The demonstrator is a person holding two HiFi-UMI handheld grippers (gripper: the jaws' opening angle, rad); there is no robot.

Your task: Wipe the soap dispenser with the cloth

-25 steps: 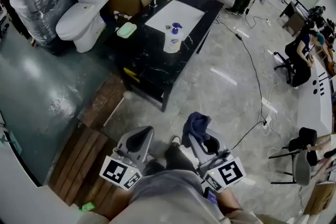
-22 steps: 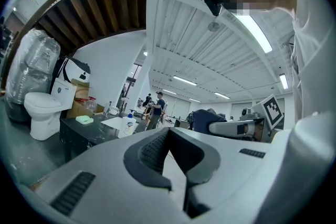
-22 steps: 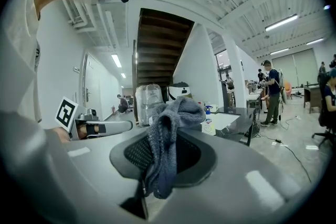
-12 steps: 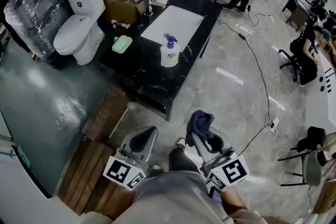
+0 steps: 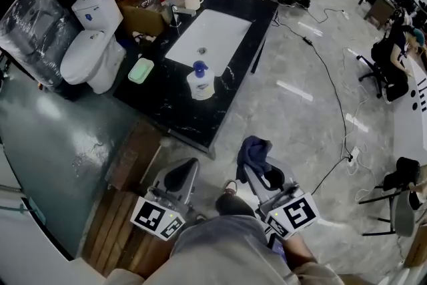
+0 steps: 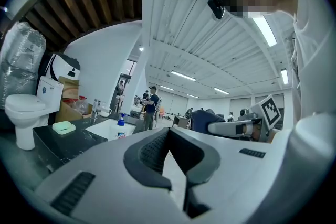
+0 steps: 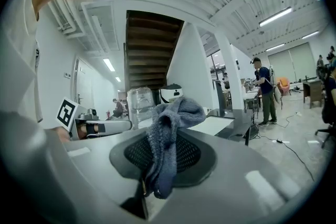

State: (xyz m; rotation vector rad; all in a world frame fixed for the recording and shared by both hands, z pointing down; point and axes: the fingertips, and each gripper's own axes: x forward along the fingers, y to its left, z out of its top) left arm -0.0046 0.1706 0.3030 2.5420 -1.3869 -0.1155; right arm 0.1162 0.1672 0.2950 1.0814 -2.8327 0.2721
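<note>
The soap dispenser (image 5: 200,84), a white bottle with a blue pump, stands on the black marble counter (image 5: 175,111) beside the white sink (image 5: 208,37). It also shows far off in the left gripper view as the small soap dispenser (image 6: 120,131). My right gripper (image 5: 252,169) is shut on a dark blue cloth (image 5: 254,151), which bunches up over the jaws as the cloth (image 7: 173,115). My left gripper (image 5: 187,168) is shut and holds nothing; its pads (image 6: 152,152) meet. Both grippers hang level over the floor, well short of the counter.
A white toilet (image 5: 87,53) and a plastic-wrapped bundle (image 5: 33,27) stand to the left. A green soap dish (image 5: 141,70), a faucet (image 5: 175,10) and a cup (image 5: 193,0) share the counter. A cardboard box (image 5: 143,0) sits behind. A cable (image 5: 333,97) crosses the floor; people sit at the right.
Both grippers have travelled forward toward the counter, so the counter and dispenser sit nearer and lower in the head view. The grip on the cloth is unchanged.
</note>
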